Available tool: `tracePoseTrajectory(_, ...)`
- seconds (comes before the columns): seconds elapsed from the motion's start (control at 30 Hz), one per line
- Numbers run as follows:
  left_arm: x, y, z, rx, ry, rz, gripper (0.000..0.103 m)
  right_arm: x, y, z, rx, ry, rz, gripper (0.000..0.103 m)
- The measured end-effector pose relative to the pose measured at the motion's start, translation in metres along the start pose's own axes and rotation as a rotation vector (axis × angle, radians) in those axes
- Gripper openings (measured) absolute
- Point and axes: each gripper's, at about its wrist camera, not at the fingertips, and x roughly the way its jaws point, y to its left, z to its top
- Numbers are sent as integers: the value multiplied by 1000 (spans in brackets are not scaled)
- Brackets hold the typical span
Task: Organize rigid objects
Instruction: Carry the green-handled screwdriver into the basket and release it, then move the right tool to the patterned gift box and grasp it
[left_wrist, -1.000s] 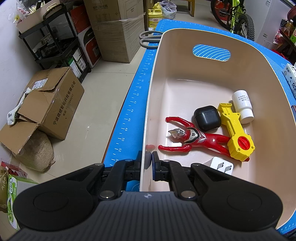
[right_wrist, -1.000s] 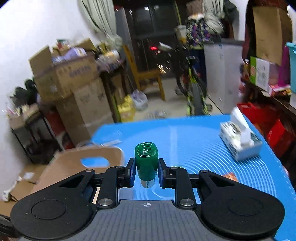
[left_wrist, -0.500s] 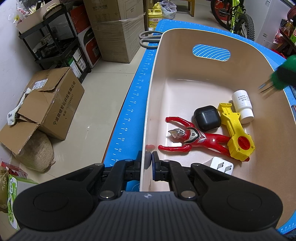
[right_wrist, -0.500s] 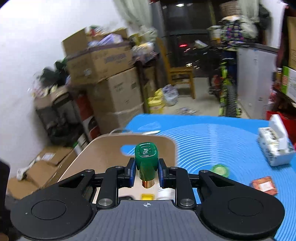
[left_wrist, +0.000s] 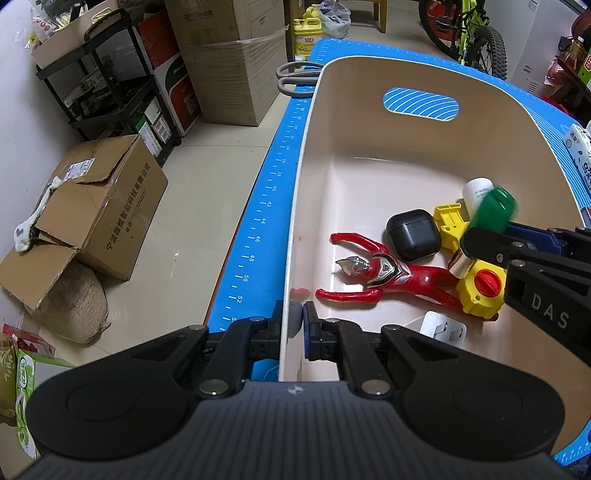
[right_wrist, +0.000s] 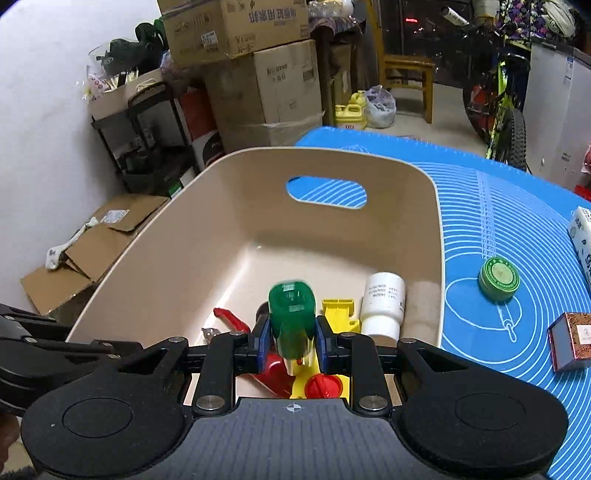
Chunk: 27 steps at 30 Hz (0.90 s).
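Now over the bin (right_wrist: 439, 221), right gripper (right_wrist: 291, 341) clamps green bottle (right_wrist: 291, 314).

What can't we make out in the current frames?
- Small green bottle with a metallic end held by the right hand-held gripper: motion-blurred in both views, label unreadable.
- White charger plug: hidden behind that gripper's body in the right wrist view.
- Grey-handled scissors: blades hidden behind the beige plastic bin, left wrist view.
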Motion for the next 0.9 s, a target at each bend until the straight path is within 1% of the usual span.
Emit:
tracePoseTrajectory(0.03,0,0,0,0,0,0,11,-3,-3,0,0,-7,10,46)
tracePoseTrajectory(0.07,0,0,0,0,0,0,11,-7,-4,1,0,-20,28,48)
tracePoseTrajectory(0.13,0,0,0,-1,0,2,11,-16,-5,3,-6,-52,41,60)
tracePoseTrajectory(0.2,1,-1,0,-1,0,3,11,-25,-9,7,-7,-91,24,72)
tracePoseTrajectory(0.3,2,-3,1,0,-1,4,11,-40,-22,12,14,-136,34,72)
tracePoseTrajectory(0.33,2,-4,1,0,-1,4,11,-47,-27,13,25,-159,30,74)
tracePoseTrajectory(0.47,2,-3,1,-1,-1,4,11,-64,-53,22,64,-228,-14,81)
tracePoseTrajectory(0.53,2,-3,1,-1,-1,4,11,-69,-71,24,92,-248,-50,86)
tracePoseTrajectory(0.57,2,-3,1,-1,-1,4,11,-70,-79,24,102,-252,-70,88)
tracePoseTrajectory(0.63,2,-3,1,-1,-1,3,11,-70,-97,22,121,-253,-121,96)
tracePoseTrajectory(0.67,2,-3,1,-1,0,3,11,-67,-103,20,122,-252,-142,97)
tracePoseTrajectory(0.8,2,-2,1,-2,0,3,11,-55,-136,12,129,-212,-245,99)
tracePoseTrajectory(0.9,1,-1,2,-3,0,4,11,-47,-160,6,160,-189,-296,101)
